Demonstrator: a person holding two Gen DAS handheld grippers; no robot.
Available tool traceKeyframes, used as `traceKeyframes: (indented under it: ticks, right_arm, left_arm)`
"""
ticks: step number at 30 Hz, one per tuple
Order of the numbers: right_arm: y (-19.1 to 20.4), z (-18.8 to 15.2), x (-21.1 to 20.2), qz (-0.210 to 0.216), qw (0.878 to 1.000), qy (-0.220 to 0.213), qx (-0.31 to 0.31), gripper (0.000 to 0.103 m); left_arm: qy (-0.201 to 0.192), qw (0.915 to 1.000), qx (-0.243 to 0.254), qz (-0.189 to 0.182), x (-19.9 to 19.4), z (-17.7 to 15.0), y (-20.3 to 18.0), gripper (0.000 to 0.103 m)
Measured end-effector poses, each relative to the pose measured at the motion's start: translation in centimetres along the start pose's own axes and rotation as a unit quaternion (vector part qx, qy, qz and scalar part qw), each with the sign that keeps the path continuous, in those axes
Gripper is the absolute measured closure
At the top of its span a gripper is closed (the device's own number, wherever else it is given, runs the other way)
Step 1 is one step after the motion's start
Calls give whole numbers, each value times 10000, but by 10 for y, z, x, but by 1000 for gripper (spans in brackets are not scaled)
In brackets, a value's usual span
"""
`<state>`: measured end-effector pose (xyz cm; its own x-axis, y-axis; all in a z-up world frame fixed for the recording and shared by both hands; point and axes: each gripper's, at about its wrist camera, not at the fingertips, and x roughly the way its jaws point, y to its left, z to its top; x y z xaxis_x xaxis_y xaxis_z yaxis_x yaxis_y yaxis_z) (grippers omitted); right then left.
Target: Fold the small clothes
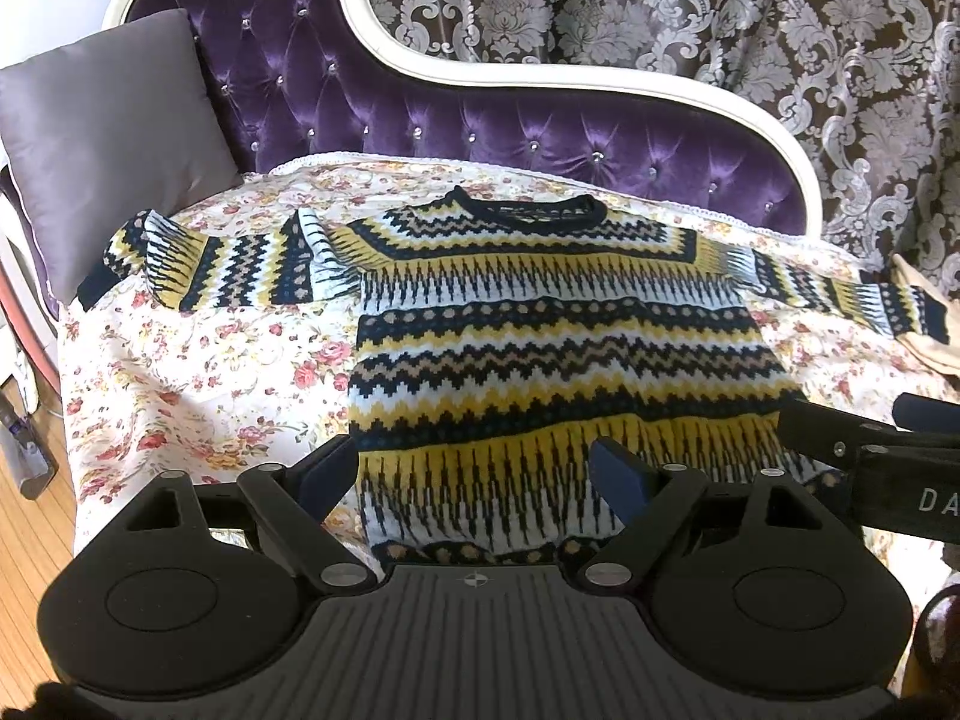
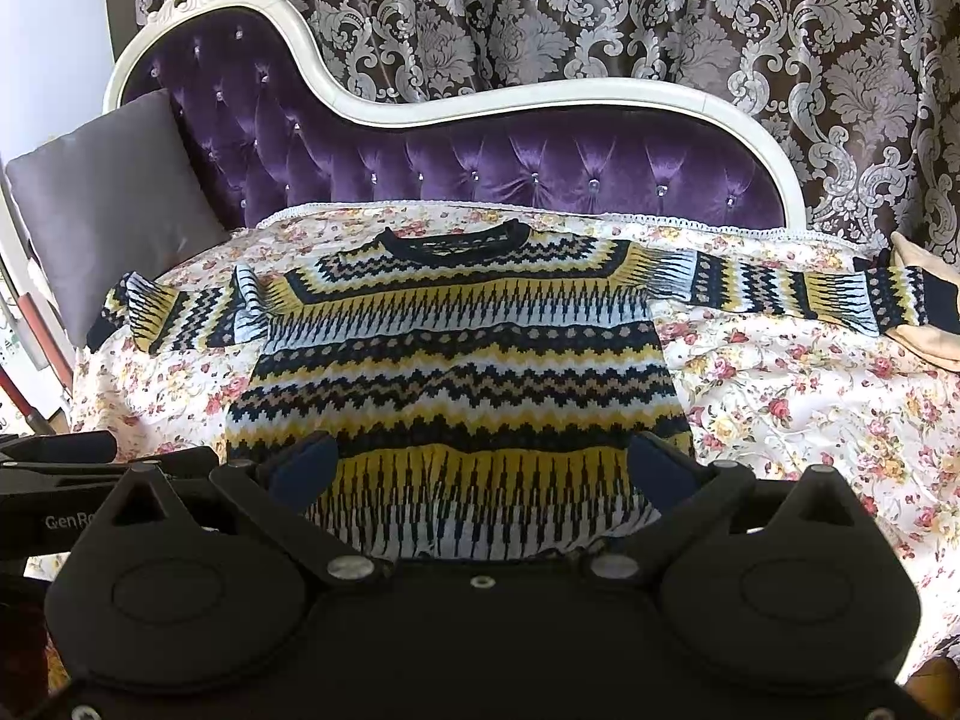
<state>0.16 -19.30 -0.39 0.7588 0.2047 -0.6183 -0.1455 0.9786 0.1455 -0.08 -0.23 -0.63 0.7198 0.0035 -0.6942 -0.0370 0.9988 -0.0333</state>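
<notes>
While the purple chaise [image 2: 540, 162] is carrying a floral sheet [image 2: 810, 408], the knit sweater [image 2: 456, 360] is lying flat on it, sleeves spread. Left tool [image 1: 480, 474] and right tool [image 2: 486, 468] are hovering over the hem, both wide apart, gripping nothing.
</notes>
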Motion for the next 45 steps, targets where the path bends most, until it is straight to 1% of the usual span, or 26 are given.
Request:
traceKeyframes:
  ticks: [31, 45]
  right_arm:
    - [4, -3, 3, 42, 10000, 60, -28, 1]
    - [5, -4, 5, 63, 9999, 114, -32, 1]
  left_arm:
    - [59, 10000, -9, -17, 0, -1, 0, 19]
    - [155, 9999, 2, -21, 2, -1, -1, 19]
